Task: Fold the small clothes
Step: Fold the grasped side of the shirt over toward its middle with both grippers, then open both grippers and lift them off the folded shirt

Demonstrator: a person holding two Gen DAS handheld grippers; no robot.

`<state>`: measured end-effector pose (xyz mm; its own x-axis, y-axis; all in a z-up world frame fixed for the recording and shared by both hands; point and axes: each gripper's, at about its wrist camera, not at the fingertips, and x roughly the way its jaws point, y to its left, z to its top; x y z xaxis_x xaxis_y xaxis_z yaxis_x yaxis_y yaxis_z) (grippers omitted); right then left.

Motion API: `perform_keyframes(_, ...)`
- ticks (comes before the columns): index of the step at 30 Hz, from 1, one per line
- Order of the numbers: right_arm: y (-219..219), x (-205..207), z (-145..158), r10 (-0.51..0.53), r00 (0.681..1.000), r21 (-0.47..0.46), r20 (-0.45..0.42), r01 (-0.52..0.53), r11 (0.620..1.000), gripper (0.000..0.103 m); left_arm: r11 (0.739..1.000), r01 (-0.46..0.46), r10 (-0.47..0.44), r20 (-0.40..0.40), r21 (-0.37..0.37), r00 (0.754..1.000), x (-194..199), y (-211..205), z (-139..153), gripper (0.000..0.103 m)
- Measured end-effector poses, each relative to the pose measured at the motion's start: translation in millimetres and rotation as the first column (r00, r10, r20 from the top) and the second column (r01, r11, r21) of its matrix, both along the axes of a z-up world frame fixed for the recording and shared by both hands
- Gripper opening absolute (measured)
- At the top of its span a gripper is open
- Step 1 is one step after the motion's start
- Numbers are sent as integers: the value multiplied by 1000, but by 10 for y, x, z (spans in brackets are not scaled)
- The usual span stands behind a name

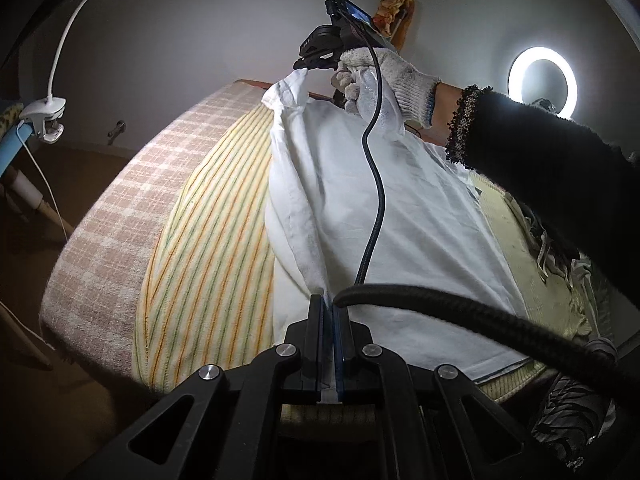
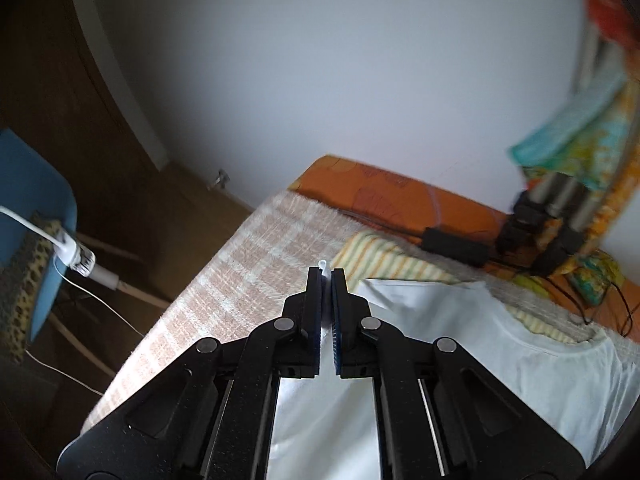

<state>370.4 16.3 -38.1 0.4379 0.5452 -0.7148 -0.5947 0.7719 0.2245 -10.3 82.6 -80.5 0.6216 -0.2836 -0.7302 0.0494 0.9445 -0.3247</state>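
Both tools pinch the white shirt: left tool on one edge, right tool lifting another. Mid-fold; next, carry that side across the bed.

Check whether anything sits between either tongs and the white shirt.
Nothing does. The left tongs are shut on a fold of the white shirt, and the right tongs pinch its far edge. A black cable only drapes over the cloth.
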Motion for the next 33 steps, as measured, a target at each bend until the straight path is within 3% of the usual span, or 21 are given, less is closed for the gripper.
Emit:
perform_keyframes(7,-890,43,29,-108,994,99,-16,109,989,5,994,102,-102,-4,31,995,-8,-458,14,1)
perform_keyframes(12,-1319,108,-194,-175,983,75,-58,179,981,5,983,171,-169,-32,59,985,25,-776,-77,1)
perform_keyframes(17,-1461,153,-311,-220,973,20,-64,222,975,5,973,218,-213,-59,80,975,70,-945,-106,2)
perform_keyframes(19,-1488,168,-366,-229,970,-7,-81,229,973,5,969,230,-225,-69,86,972,55,-968,-99,18)
perform_keyframes(21,-1548,189,-408,-232,966,-11,-113,233,973,13,967,236,-230,-63,96,971,11,-961,-63,25)
perform_keyframes(23,-1662,150,-364,-257,961,-1,-102,258,966,37,964,234,-229,-56,122,972,-60,-938,-31,25)
perform_keyframes(24,-1728,119,-335,-267,960,8,-87,269,963,42,964,228,-223,-52,139,973,-106,-912,-16,25)
perform_keyframes(29,-2143,-104,-79,-284,956,80,-71,289,954,45,966,173,-169,-40,193,985,-292,-741,-11,24)
perform_keyframes(33,-2470,-362,193,-280,959,133,-41,283,950,45,953,112,-116,-5,281,993,-405,-641,-13,24)
